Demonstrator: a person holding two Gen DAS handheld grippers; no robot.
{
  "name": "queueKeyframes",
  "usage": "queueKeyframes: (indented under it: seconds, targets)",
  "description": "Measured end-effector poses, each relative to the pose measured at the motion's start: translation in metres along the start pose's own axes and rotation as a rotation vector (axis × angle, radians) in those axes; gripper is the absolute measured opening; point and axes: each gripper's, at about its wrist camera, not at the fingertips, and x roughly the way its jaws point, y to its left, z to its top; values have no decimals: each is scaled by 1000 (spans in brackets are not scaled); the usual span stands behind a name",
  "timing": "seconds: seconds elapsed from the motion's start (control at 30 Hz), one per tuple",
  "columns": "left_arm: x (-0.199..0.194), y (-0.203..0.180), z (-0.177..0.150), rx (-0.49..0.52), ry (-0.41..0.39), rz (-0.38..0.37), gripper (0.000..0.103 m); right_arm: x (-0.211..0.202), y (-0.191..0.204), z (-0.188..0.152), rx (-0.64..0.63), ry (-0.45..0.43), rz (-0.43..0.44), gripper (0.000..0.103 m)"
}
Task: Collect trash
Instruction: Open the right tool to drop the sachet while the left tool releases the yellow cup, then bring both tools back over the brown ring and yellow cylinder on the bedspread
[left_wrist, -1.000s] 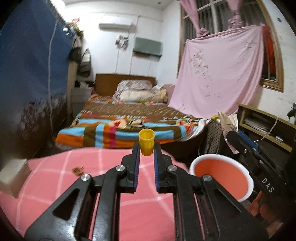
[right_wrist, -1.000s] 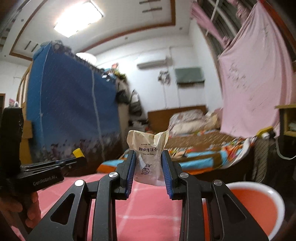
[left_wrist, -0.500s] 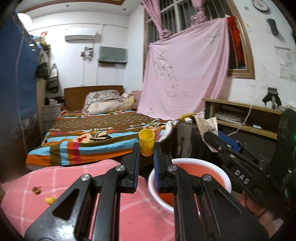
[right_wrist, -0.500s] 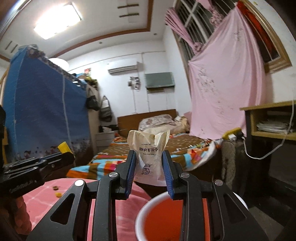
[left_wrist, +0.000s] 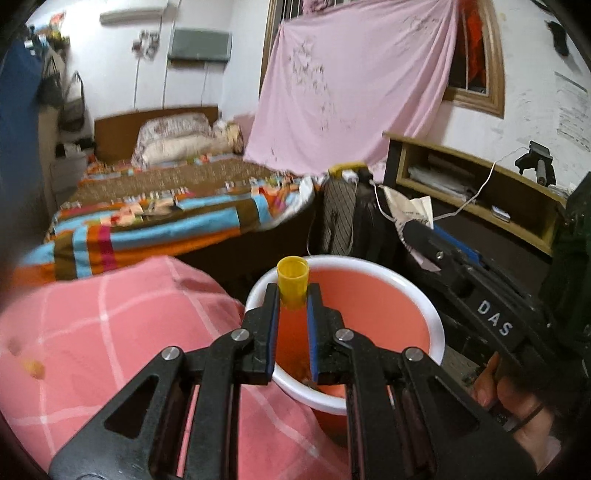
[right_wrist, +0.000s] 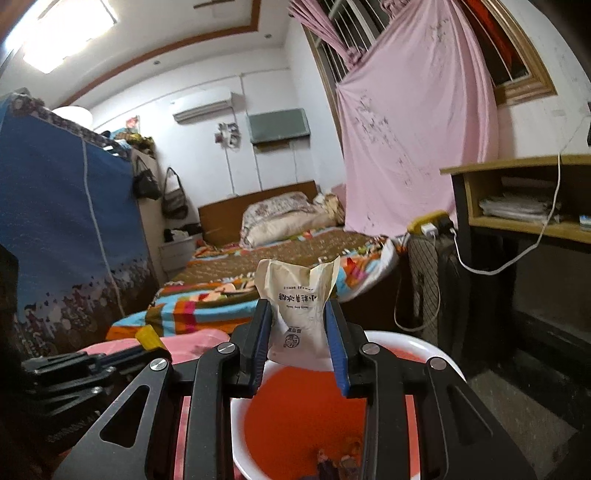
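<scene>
Now the left tongs (left_wrist: 293, 297) pinch a small yellow plastic cup (left_wrist: 292, 281) above the white-rimmed orange plastic basin (left_wrist: 399, 295), having swung over from the pink checked counter (left_wrist: 110, 317). Rightward, "DAS" marks the right tongs (right_wrist: 298, 328), which clamp a cream paper packet (right_wrist: 298, 295) printed with Chinese characters, now also above the basin.

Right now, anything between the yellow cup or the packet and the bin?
Nothing visible. The left gripper holds the cup over the bin; the right gripper holds the packet above its open mouth.
</scene>
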Motion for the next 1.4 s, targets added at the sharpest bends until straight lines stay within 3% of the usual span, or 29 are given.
queueKeyframes:
  seconds: [0.27,0.47,0.93,1.4]
  targets:
    - [31,0,-5,-69,144,-36,0,10,-10,-6,39,81,-25,29]
    - [41,-7,-9,-82,190,-45,0,14,-16,-8,65,115,-39,32]
    - [48,-4,-11,-128,225,-41,5,16,-20,-11,81,140,-45,45]
    - [41,4,-11,-144,192,-23,17,16,-25,-11,92,127,-61,47]
